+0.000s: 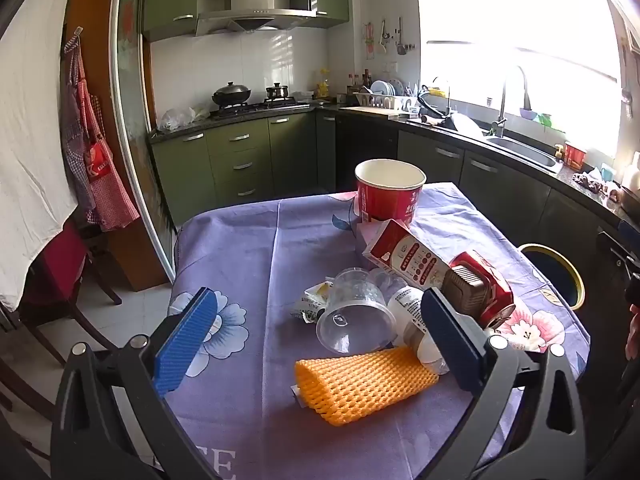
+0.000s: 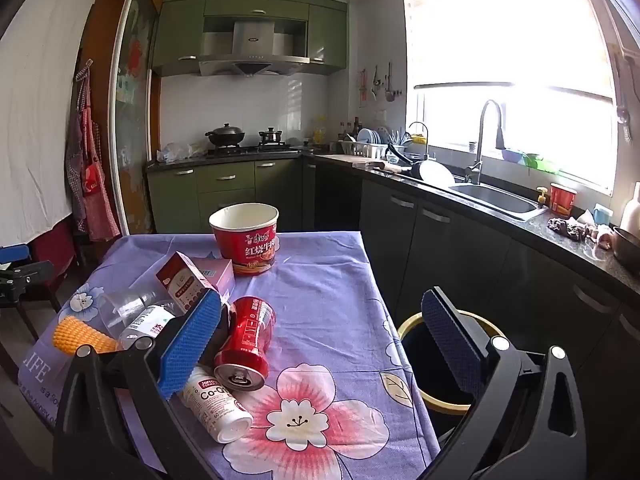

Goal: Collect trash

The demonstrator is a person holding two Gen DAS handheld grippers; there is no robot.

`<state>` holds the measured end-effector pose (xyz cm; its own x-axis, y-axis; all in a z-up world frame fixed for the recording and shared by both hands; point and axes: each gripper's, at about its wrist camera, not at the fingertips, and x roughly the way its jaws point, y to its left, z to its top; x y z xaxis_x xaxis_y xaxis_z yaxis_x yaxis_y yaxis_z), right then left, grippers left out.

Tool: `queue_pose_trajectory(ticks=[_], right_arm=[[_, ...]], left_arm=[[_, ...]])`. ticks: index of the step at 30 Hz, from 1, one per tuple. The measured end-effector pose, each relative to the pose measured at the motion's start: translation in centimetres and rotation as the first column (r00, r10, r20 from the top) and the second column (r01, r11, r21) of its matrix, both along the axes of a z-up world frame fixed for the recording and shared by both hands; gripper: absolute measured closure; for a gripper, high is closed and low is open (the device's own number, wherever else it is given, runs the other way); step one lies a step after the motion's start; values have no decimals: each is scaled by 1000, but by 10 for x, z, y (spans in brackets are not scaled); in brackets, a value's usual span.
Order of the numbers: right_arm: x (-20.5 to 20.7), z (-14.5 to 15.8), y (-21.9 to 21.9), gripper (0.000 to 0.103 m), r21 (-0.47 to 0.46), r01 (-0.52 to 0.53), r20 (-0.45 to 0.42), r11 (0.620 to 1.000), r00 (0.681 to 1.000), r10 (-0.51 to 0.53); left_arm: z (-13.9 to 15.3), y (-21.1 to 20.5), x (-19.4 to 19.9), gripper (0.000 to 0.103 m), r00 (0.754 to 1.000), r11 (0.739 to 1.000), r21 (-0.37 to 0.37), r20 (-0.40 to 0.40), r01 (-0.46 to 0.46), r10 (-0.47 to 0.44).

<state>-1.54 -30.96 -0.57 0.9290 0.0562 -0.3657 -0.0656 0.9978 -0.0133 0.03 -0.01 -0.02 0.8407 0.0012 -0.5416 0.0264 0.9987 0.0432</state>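
The orange foam-mesh fruit sleeve (image 1: 366,386) lies on the bench (image 1: 248,264) just ahead of the left hand-held gripper (image 1: 318,346), between its wide-apart, empty jaws, long axis running across them; the right hand-held gripper (image 2: 322,344), also spread and empty, hangs nearer the dented red drink can (image 2: 246,344); the yellow-rimmed dark bin (image 2: 420,364) waits below its right jaw.

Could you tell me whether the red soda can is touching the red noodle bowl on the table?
Apart. The right wrist view shows bare purple tablecloth between the red soda can and the red noodle bowl.
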Motion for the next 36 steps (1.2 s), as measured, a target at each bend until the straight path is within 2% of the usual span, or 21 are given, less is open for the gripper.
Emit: queue_pose_trajectory(ticks=[1,36], right_arm=[[0,0,0,4,1,-1,0,1000,1000,1],[7,-5,3,4,4,-3,-12,1000,1000,3]], left_arm=[[0,0,-1,6,1000,1000,2,17,-1,1],[7,0,0,6,1000,999,32,22,8,-9]])
